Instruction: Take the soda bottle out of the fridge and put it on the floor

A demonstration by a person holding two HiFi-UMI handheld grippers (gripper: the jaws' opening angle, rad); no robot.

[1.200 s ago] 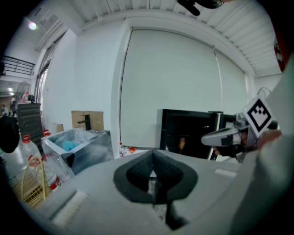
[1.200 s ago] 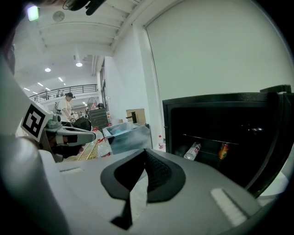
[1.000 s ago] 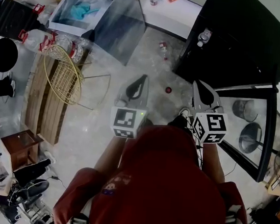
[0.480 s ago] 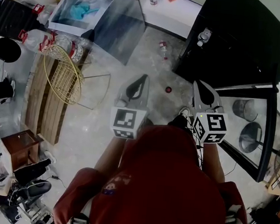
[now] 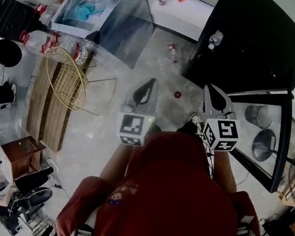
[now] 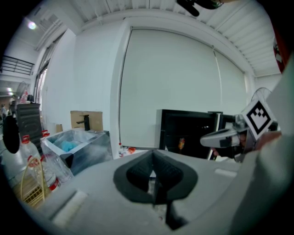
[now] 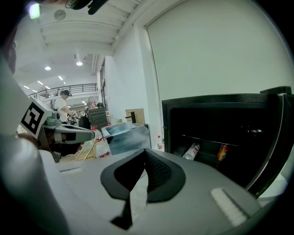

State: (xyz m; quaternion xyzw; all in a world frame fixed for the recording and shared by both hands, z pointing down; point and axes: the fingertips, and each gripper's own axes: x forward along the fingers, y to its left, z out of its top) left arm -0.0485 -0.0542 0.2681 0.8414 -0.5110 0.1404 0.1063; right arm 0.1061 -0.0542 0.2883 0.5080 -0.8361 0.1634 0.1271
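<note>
The black fridge (image 5: 248, 41) stands open at the upper right of the head view. In the right gripper view a clear bottle with a red label (image 7: 192, 150) leans on a shelf inside, with an orange bottle (image 7: 223, 152) to its right. The head view shows the pale bottle (image 5: 214, 39) at the fridge's front edge. My left gripper (image 5: 152, 81) and right gripper (image 5: 207, 87) hang side by side over the floor, short of the fridge. Both are shut and hold nothing. The left gripper (image 6: 153, 151) and the right gripper (image 7: 145, 150) show their dark pads meeting at the tips.
The fridge's glass door (image 5: 270, 137) swings out at the right. A small bottle (image 5: 172, 52) and a red cap (image 5: 177, 94) lie on the floor ahead. To the left are a metal sink box (image 5: 103, 12), a yellow wire basket (image 5: 65, 78) and large water bottles (image 5: 45, 43).
</note>
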